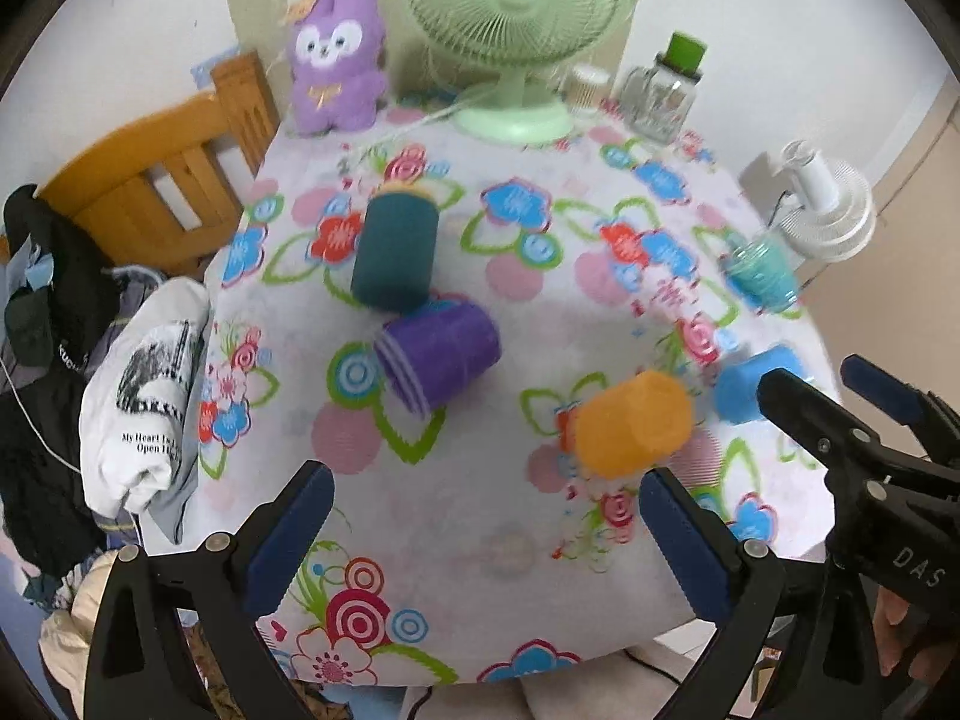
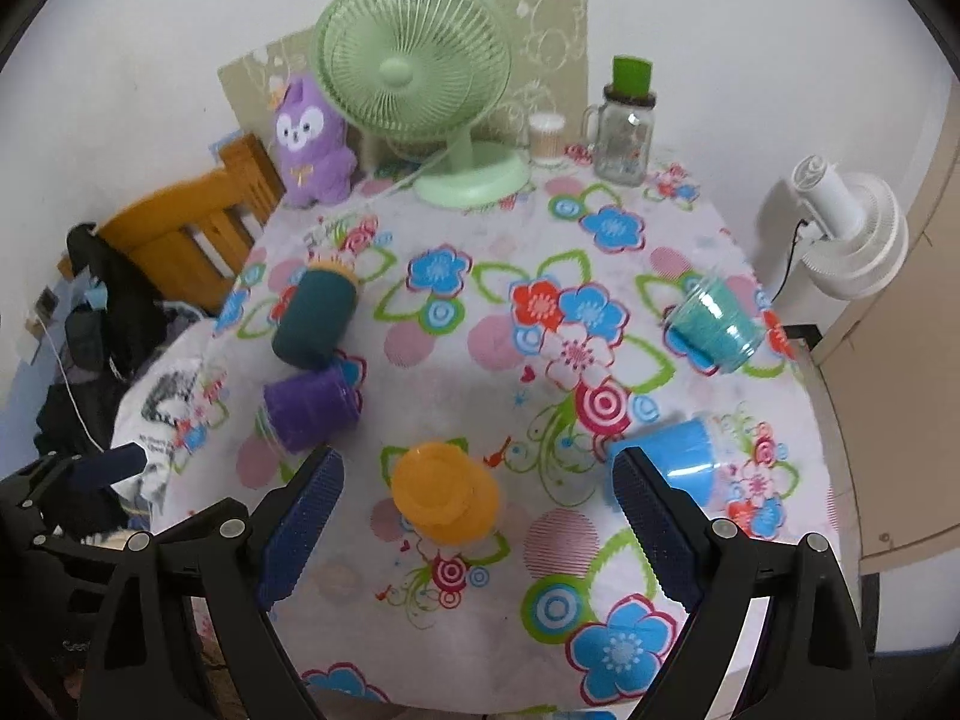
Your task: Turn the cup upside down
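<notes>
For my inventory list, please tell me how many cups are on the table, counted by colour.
Dark teal cup: 1
Purple cup: 1
Orange cup: 1
Blue cup: 1
Turquoise cup: 1
Total: 5 cups

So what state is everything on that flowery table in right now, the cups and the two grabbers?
Dark teal plastic cup: upside down.
Purple plastic cup: upside down.
Orange plastic cup: upside down.
Bright blue plastic cup: upside down.
Turquoise see-through cup: upside down, tilted in view.
Left gripper: open, empty.
Right gripper: open, empty, above the orange cup.
Green desk fan: upright; whether spinning, unclear.
</notes>
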{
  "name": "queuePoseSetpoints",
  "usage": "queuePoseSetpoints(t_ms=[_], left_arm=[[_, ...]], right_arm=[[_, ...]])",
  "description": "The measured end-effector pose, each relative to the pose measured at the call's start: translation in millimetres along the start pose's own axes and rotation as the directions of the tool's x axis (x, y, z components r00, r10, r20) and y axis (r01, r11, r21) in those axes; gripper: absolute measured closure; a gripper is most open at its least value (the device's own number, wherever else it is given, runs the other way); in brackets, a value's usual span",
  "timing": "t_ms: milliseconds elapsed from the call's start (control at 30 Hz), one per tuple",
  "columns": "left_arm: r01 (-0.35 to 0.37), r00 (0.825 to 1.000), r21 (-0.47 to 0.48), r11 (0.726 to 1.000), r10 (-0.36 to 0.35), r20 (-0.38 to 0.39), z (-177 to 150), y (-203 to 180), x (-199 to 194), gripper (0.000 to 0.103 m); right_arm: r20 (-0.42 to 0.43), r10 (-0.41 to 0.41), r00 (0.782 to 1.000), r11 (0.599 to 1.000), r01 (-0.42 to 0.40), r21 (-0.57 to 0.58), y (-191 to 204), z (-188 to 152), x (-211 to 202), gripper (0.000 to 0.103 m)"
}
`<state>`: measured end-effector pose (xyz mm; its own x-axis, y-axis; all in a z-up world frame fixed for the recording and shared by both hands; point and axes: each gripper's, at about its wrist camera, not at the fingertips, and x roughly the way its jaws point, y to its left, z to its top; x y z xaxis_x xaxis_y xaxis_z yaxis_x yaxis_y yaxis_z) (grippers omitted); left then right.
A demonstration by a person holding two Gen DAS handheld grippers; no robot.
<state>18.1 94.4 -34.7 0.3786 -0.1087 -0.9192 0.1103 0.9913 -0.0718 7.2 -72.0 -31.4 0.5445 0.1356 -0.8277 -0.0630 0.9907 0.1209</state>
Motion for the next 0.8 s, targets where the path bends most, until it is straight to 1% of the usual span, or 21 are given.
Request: queuePoseSetpoints(t_ms=[133, 300, 367, 467, 633, 800], left_arm=[[-0.019, 0.999, 0.004, 1.0, 0.019, 0.04, 5.6, -0.8, -21.9, 0.0], [-0.035, 0.997, -0.022, 0.999, 0.036, 0.066, 7.4, 3.3, -39.4, 0.0], [-0.038, 0.996, -0.026, 0.999, 0.04, 0.079, 8.4, 3.8, -46.7, 0.0], [-0.042, 0.994, -0.027, 0.999, 0.044, 0.102, 8.7, 3.2, -57.1, 0.0], [-0.033, 0.989, -0.034, 0.999, 0.037, 0.142, 9.4, 1.3, -75.3, 0.0], [-0.013, 0.986, -0.039, 0.999, 0.019, 0.164, 9.4, -1.6, -85.4, 0.0]], right_arm=[[0.029, -0.03, 0.999, 1.0, 0.03, -0.004, -0.1, 8.1, -20.6, 0.01], [0.061, -0.021, 0.998, 1.0, 0.02, 0.006, -3.1, 11.3, -40.5, 0.009], [0.072, -0.021, 0.997, 1.0, 0.021, 0.011, -4.0, 12.5, -47.3, 0.006], [0.089, -0.026, 0.996, 1.0, 0.025, 0.014, -5.4, 13.5, -57.5, 0.005], [0.121, -0.048, 0.991, 0.999, 0.047, 0.01, -6.1, 12.9, -73.2, 0.005], [0.139, -0.047, 0.989, 0.999, 0.044, 0.025, -9.0, 11.9, -85.0, 0.004]])
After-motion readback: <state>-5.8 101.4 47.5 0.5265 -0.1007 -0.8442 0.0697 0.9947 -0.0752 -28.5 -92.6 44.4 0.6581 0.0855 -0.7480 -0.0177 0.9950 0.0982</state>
